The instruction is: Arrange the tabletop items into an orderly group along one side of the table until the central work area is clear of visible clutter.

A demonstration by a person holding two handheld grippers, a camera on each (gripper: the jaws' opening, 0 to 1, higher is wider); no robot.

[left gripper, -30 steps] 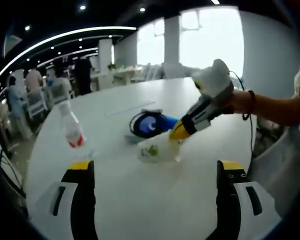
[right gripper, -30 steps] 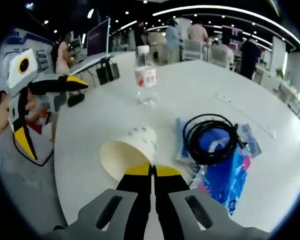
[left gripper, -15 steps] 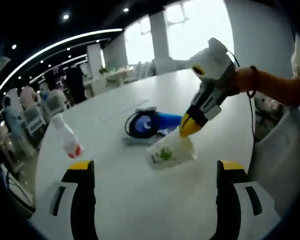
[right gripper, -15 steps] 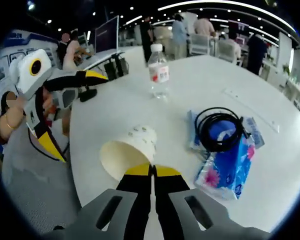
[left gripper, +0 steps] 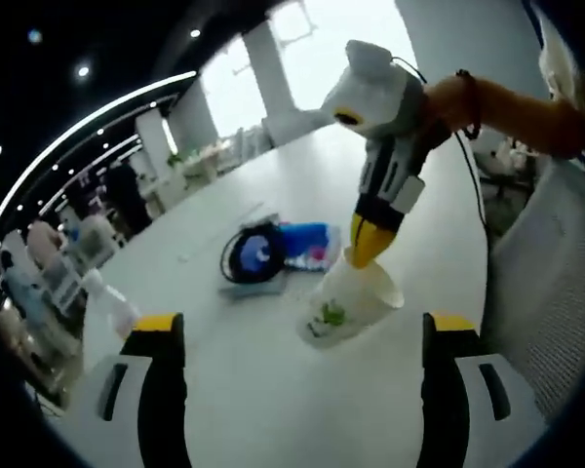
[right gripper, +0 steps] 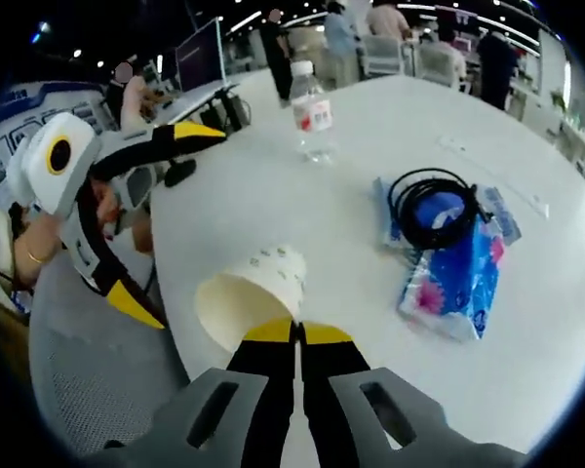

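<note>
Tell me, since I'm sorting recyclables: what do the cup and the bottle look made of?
The cup looks like matte paper: opaque cream wall, printed green pattern, thin rim pinched by the right gripper. The bottle looks like clear, glossy plastic, see-through with a white cap and red label.

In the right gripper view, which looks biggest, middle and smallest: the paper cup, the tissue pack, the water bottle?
1. Paper cup, though it's nearest the camera.
2. Tissue pack.
3. Water bottle, though it's farthest away.

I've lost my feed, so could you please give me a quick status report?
Right gripper shut on paper cup, lifted clear of table. Left gripper open, empty. Bottle, cable, tissue pack in central area.
</note>
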